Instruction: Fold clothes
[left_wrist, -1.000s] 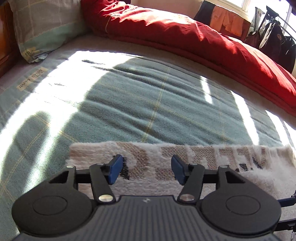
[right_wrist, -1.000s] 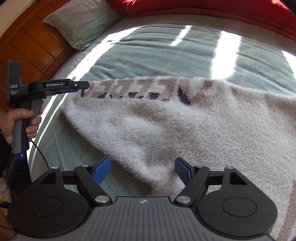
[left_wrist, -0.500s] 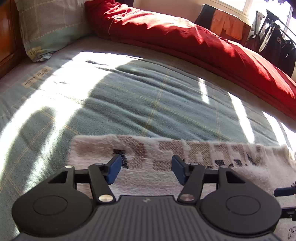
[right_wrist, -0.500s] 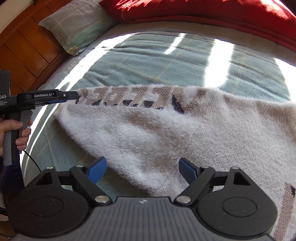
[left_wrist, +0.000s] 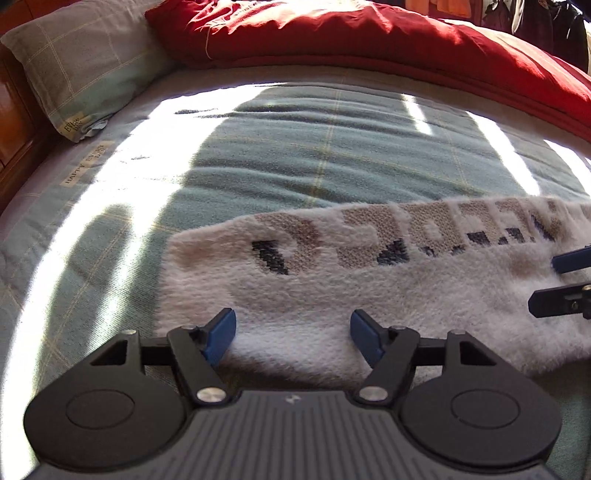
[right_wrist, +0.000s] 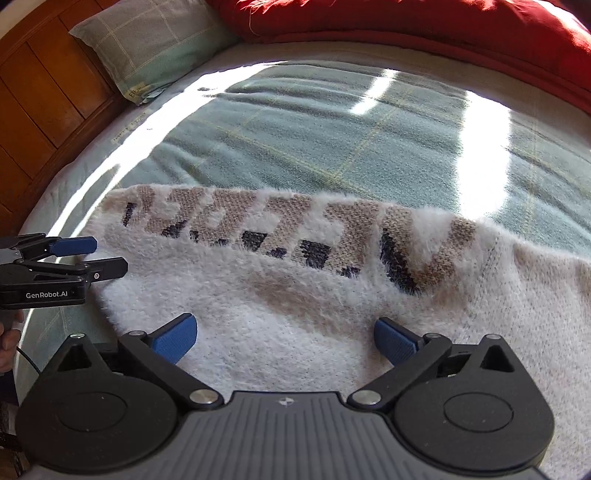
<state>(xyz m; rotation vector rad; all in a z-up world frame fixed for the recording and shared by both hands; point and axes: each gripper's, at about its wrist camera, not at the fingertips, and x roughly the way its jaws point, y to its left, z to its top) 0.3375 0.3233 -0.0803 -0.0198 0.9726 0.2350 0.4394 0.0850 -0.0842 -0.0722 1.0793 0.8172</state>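
Note:
A fuzzy white sweater (left_wrist: 369, 295) with beige and dark lettering lies folded on the green plaid bedspread (left_wrist: 295, 155). My left gripper (left_wrist: 293, 339) hovers over the sweater's near left part. Its jaws are opening, with only the flat knit under them and nothing pinched. In the right wrist view the left gripper (right_wrist: 107, 256) sits at the sweater's (right_wrist: 295, 306) left edge, fingers apart. My right gripper (right_wrist: 284, 339) is over the sweater's middle, its jaws opening wide and empty. In the left wrist view the right gripper (left_wrist: 545, 282) pokes in at the right.
A plaid pillow (left_wrist: 74, 66) lies at the bed's far left by a wooden headboard (right_wrist: 44, 92). A red duvet (left_wrist: 369, 33) is bunched along the far side. Dark clothes (left_wrist: 546, 22) hang at the far right. A hand (right_wrist: 7, 343) grips the left tool's handle.
Both grippers' jaws have spread wider. The left gripper has come away from the sweater's lettered corner, drawing back along its left edge. The right gripper has moved forward over the sweater.

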